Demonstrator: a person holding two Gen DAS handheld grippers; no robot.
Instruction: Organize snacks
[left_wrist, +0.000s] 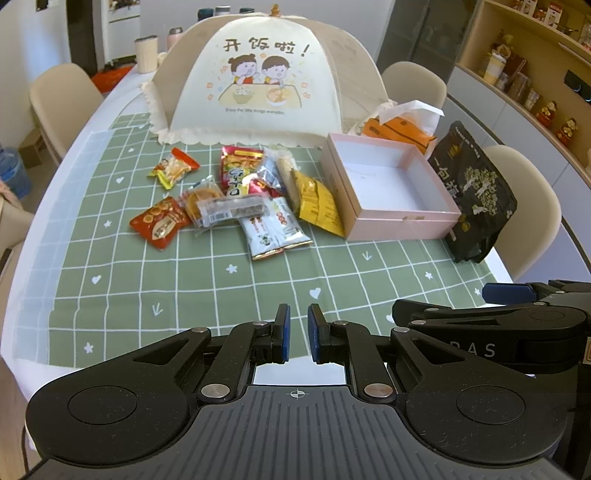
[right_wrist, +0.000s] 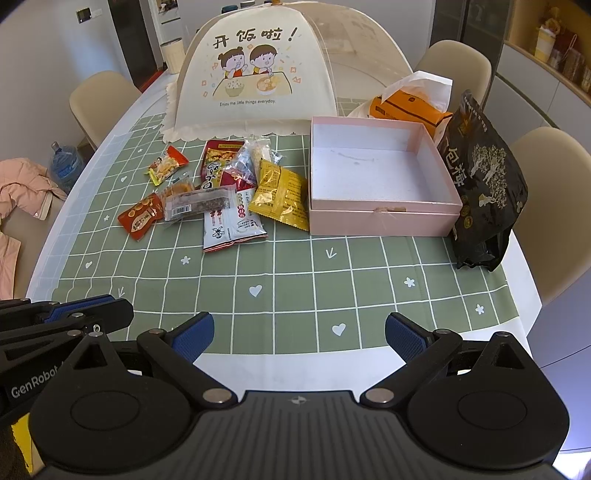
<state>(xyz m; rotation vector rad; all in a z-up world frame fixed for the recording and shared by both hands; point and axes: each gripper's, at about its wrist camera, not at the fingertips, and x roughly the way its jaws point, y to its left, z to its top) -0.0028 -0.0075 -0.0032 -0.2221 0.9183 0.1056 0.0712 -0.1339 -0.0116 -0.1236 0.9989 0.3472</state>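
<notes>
Snacks (right_wrist: 221, 192) near the table's (right_wrist: 295, 365) far edge, beside the pink box (right_wrist: 380, 218), look light, crinkly and slippery; pinch sealed edges. Left gripper (left_wrist: 298, 332) clenched empty; right gripper (right_wrist: 299, 332) released.

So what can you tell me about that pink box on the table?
The pink box is a shallow, square, open-topped box, seemingly cardboard, pale pink outside and white inside. It looks empty, and no lid is visible; a seam runs along its front wall. It sits flat on the green checked tablecloth, to the right of the snack pile. A yellow snack packet lies against its left side, a black bag leans at its right, and an orange tissue pack lies just behind.
</notes>
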